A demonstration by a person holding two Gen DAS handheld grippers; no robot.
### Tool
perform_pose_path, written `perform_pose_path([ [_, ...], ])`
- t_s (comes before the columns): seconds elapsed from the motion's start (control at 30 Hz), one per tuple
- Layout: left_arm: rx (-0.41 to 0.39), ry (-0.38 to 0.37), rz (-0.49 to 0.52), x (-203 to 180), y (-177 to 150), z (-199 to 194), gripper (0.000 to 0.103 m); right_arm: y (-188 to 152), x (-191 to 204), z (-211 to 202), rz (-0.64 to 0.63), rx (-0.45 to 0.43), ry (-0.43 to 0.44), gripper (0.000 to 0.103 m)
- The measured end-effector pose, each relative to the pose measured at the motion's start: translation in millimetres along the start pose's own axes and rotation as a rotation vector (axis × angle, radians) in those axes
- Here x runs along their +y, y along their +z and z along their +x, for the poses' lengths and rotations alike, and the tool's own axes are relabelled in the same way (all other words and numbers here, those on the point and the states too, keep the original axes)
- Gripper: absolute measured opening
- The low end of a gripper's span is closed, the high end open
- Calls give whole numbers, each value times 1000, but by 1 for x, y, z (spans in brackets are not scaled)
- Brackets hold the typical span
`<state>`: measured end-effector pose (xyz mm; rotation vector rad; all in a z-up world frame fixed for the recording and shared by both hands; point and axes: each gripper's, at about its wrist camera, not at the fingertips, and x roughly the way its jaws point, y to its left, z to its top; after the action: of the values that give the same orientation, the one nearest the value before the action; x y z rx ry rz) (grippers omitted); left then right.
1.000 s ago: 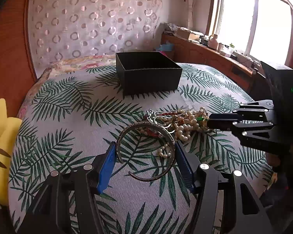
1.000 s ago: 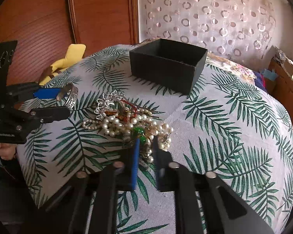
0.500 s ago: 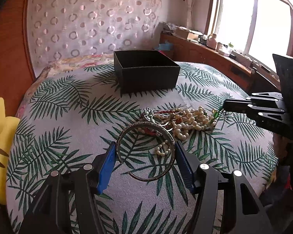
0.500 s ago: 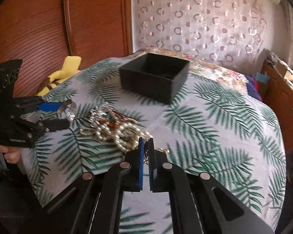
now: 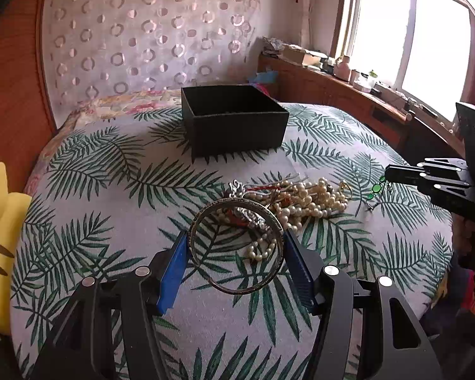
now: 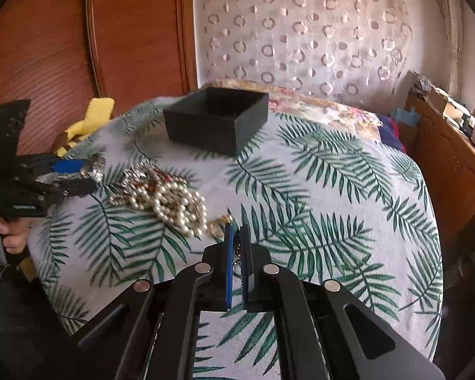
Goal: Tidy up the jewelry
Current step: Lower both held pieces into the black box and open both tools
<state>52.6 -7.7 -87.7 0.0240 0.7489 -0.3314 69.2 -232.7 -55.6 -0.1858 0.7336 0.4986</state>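
Left tool (image 5: pixel 236 250) clamped across a silver bangle (image 5: pixel 236 245), ring held upright between the blue pads (image 5: pixel 174 272), clear of the leaf-print bed cover (image 5: pixel 110 221). Right tool (image 6: pixel 236 243) pinched nearly closed on a fine chain with green beads (image 5: pixel 376 188), beads dangling just off its tip in the left view; in its own view only a thin dark strand visible between the pads. Tangled heap of pearls and mixed jewelry (image 5: pixel 300 196) lying mid-bed, between the two tools. Open black box (image 5: pixel 234 120) farther back, well apart from both tools and apparently the destination. Probably mid-transfer, both pieces lifted and neither yet in the box. Risks from here: bangle gripped only at two points on a smooth curved rim, so liable to pivot or squirt out under any twist or slackened squeeze. Green-bead chain thin and slack, easily slipped through a light pinch. Cannot tell whether its free end is clear of the pearl heap; if snagged, a pull toward the box likely to drag strands along. Soft bed under the box, so possible tipping if nudged at the rim.
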Motion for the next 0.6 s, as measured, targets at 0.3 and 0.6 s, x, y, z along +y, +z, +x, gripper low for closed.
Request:
perform_pose_path([
  [0.3,-50,-5,1,-1,23,0,57,33,6,-6,-24,-67,24,5],
  [0.6,-96,21,19,5,56,9,57,79,11,8,-68,-116,40,5],
])
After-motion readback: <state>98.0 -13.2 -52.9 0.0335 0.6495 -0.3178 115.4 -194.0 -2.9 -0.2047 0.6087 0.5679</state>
